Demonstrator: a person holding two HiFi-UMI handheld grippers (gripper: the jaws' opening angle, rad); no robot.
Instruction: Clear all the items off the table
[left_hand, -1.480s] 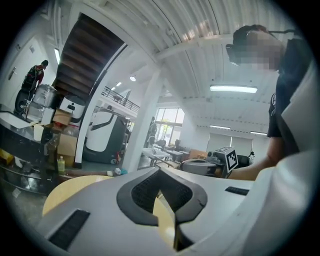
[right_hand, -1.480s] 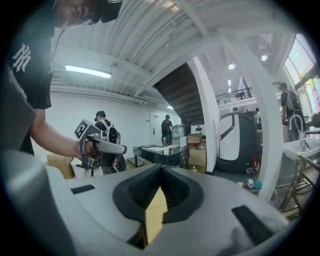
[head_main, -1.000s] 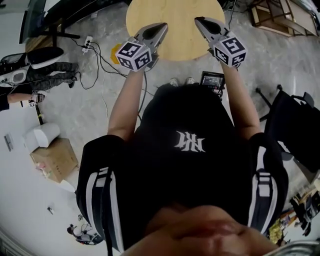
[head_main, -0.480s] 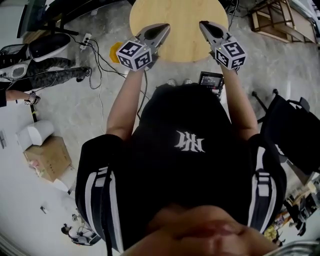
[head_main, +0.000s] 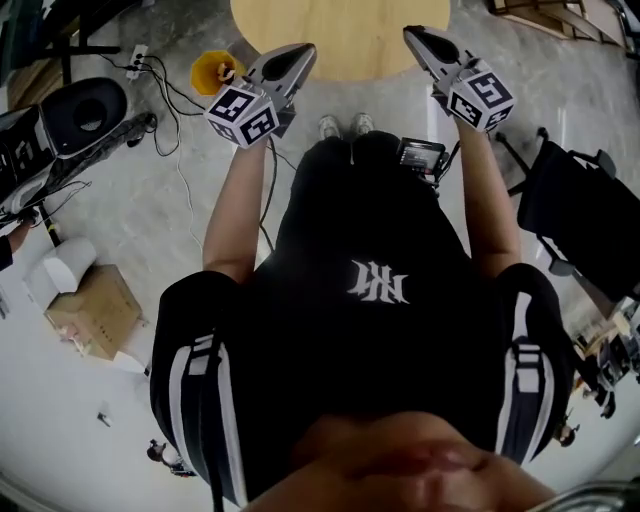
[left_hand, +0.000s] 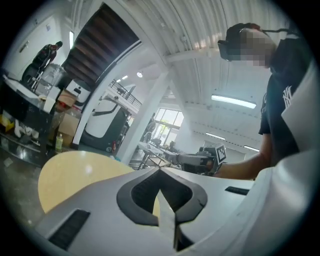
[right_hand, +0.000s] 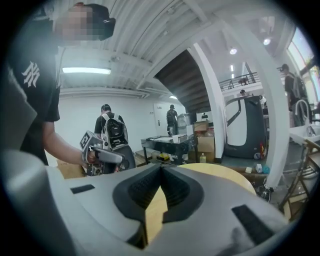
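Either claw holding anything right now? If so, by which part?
Nothing held. Left claw and right claw are both shut, with nothing between the jaws.

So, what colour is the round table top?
The table top is pale wood, clearest in the head view.

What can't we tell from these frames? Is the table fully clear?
- Table: the head view cuts off its far part at the top edge. Both gripper views hide its near part behind the left gripper and right gripper, both shut and empty. Fully clear: cannot confirm.
- Yellow thing on the floor: head view, small, partly behind the left gripper; unidentifiable.
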